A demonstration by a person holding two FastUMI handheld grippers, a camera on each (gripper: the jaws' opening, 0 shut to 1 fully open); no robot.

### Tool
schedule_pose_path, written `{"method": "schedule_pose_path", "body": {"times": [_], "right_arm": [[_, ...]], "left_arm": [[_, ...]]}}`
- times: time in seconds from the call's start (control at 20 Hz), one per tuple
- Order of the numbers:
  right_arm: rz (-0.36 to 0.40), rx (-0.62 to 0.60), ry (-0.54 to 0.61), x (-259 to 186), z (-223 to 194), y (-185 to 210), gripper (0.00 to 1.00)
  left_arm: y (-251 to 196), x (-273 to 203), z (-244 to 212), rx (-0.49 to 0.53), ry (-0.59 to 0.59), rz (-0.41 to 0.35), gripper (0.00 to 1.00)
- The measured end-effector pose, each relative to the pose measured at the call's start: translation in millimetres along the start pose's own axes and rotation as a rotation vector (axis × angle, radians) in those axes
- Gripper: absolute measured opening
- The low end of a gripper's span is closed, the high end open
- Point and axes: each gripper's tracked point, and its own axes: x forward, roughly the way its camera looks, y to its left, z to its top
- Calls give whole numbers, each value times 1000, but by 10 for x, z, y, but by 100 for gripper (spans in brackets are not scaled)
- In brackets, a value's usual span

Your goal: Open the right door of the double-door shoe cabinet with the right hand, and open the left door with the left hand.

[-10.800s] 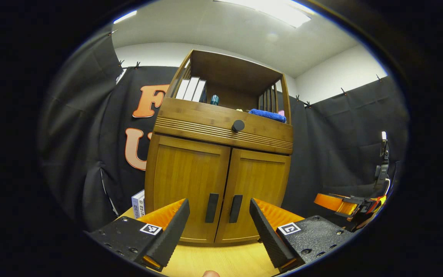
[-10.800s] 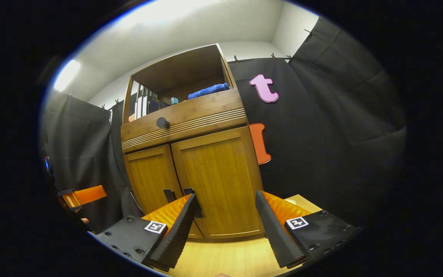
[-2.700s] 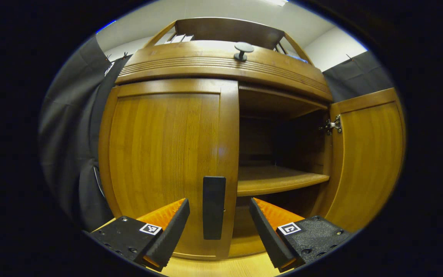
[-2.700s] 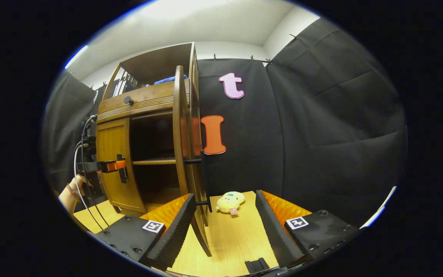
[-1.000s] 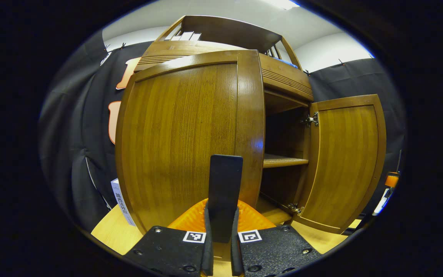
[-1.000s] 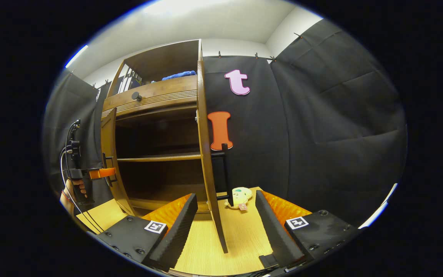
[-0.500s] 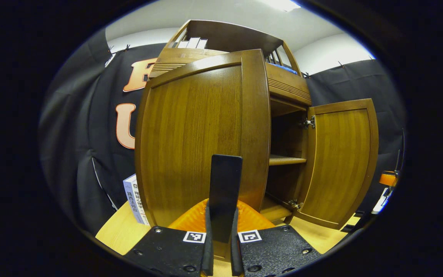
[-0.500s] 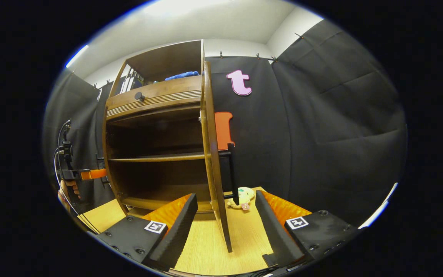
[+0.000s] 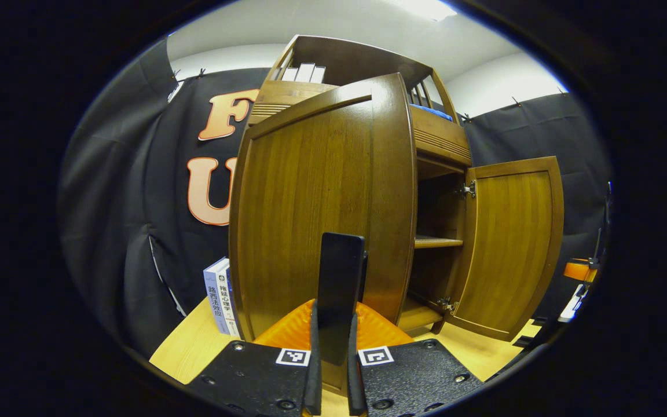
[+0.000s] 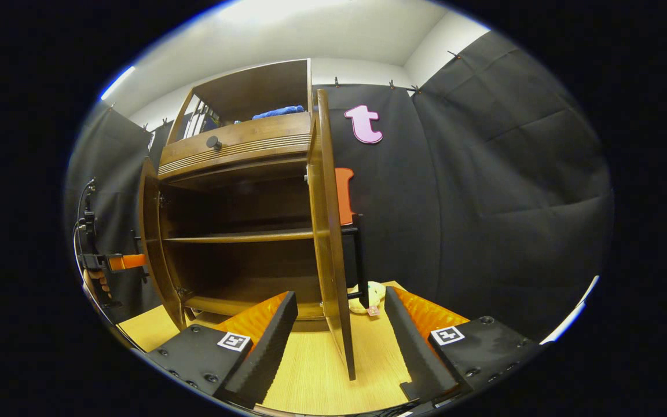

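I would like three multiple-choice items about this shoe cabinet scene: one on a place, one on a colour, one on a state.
1. Where do the books beside the cabinet stand?
A. on the inner shelf
B. on the floor at the cabinet's left side
C. behind the right door

2. What colour is the cloth on the top shelf?
A. blue
B. red
C. white

3. What is the left gripper doing?
A. hanging open
B. shut on the left door handle
C. shut on the drawer knob

Answers:
1 B: the books stand by the left door.
2 A: the cloth is blue.
3 B: the left gripper pinches the left door handle.
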Motion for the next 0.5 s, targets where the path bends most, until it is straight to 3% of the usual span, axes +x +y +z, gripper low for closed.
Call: {"method": "schedule_pose_path", "body": {"times": [0.5], "right_arm": [[46,-20,9,78,-44,333,98]], "left_arm": [[483,-375,67,3,-25,93,14]]}}
